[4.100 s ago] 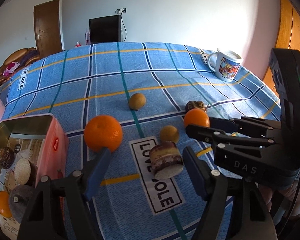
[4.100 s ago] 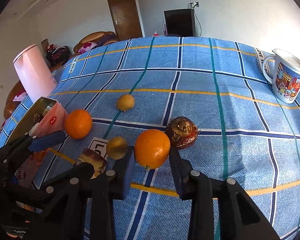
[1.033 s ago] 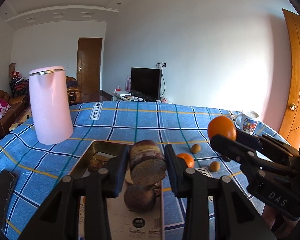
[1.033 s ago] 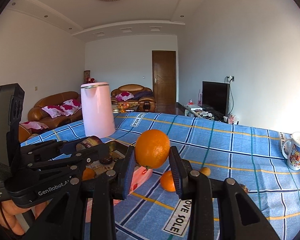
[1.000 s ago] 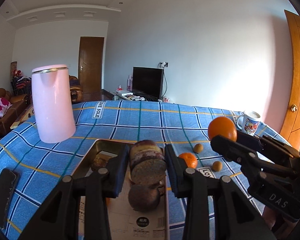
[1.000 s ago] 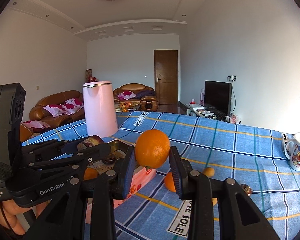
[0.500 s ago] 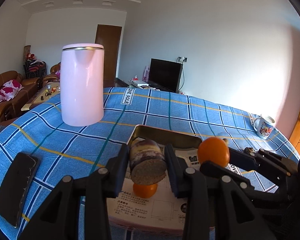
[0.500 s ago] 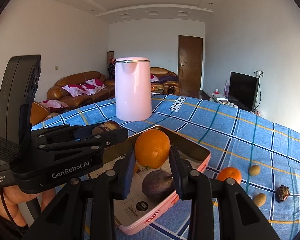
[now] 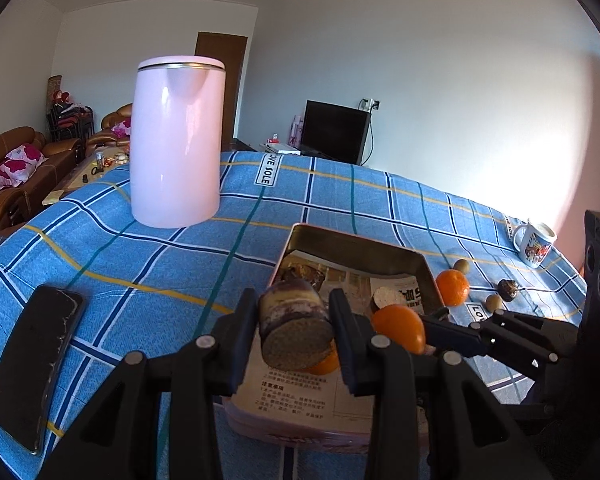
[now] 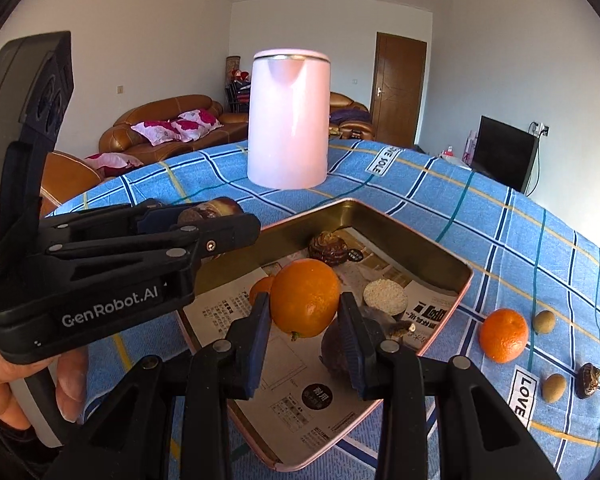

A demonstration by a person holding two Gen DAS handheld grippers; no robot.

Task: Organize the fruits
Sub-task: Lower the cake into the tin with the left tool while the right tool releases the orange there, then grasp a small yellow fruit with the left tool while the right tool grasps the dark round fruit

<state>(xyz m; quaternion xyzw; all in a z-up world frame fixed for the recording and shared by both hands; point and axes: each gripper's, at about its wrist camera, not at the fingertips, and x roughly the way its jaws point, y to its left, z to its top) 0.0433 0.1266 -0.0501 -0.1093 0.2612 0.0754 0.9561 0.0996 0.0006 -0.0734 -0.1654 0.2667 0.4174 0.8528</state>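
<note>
My left tool (image 9: 295,320) pinches a brown cut fruit (image 9: 294,330), my right tool (image 10: 305,316) a round orange (image 10: 305,298), both above the part-filled pink metal tin (image 10: 432,330); five fruits remain on the tabletop.

Bright daylight, glare on right wall, fisheye-warped edges.
</note>
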